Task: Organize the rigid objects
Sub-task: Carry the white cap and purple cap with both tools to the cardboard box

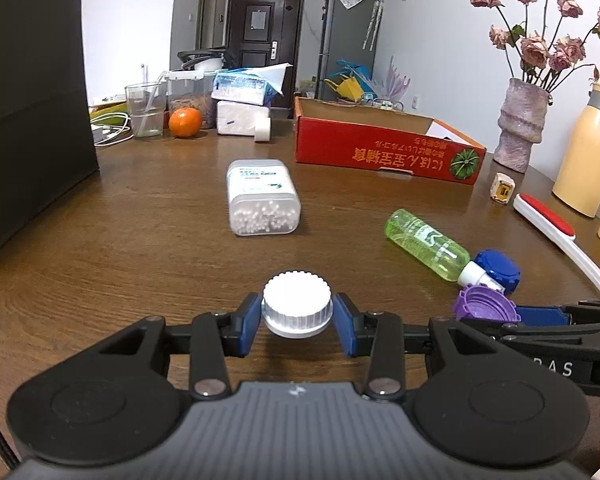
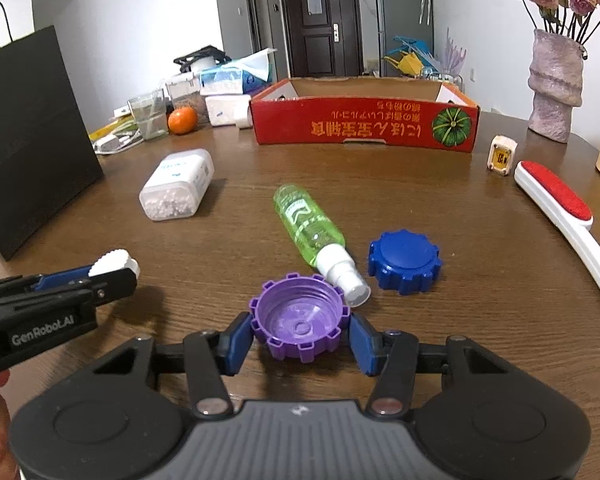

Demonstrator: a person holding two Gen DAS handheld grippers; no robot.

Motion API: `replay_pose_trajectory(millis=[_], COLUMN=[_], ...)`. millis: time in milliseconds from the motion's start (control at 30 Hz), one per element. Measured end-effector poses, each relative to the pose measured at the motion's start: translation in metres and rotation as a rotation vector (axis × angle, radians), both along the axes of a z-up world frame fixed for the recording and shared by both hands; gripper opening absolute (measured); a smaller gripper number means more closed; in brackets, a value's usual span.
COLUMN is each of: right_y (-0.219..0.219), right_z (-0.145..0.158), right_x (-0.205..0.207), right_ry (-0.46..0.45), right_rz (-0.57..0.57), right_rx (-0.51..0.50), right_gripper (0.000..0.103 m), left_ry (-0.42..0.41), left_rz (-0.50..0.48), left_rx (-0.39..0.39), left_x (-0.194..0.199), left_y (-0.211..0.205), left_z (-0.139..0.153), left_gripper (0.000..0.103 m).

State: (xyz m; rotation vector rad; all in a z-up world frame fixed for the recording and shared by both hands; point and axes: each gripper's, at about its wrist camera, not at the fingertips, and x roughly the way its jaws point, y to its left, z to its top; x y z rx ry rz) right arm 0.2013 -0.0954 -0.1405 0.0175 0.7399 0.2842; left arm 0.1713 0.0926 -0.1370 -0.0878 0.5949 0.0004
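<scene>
Two caps sit in your jaws — left gripper [image 1: 298,322] pinches the white cap [image 1: 297,303], right gripper [image 2: 300,336] hugs the purple cap [image 2: 299,322], pad contact unclear. Beyond lies the green bottle [image 2: 306,222], nozzle toward you — then the red box [image 2: 364,120], nearer your right hand.

1. I count three loose caps: one white cap [image 1: 297,302], one purple cap [image 2: 299,322], one blue cap [image 2: 404,262].
2. One green spray bottle [image 2: 307,224].
3. One cotton swab box [image 2: 178,190].
4. One red cardboard tray [image 2: 364,124].
5. One lint brush [image 2: 560,212].
6. One orange [image 2: 183,120].
7. One vase [image 2: 555,84] of dried roses.
8. One black bag [image 2: 32,136].
</scene>
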Motion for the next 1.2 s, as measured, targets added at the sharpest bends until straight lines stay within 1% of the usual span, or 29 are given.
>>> replay_pose_trajectory(millis=[367,600,933,1200], right_y=[-0.014,-0.029,-0.051,-0.063], right_z=[0.018,0.034,0.053,0.063], right_x=[-0.003,0.002,0.023,0.044], right_ry=[-0.059,-0.110,-0.166,-0.191], right_rz=[-0.012,-0.041,-0.081,-0.096], right_rx=[0.024,0.034,0.040,0.048], right_gripper=[0.051,0.051,0.051,0.051], left_ry=[-0.015,-0.047,-0.093,-0.090], left_rz=[-0.019,-0.040,-0.062,-0.057], left_rx=[0.001,0.004,0.013,0.010], left_x=[0.007,0.015,0.033,0.054], left_y=[-0.019,-0.035,-0.057,-0.066], left_z=[0.015,0.032,0.054,0.061], left_gripper=[0.041,0.041,0.041,0.041])
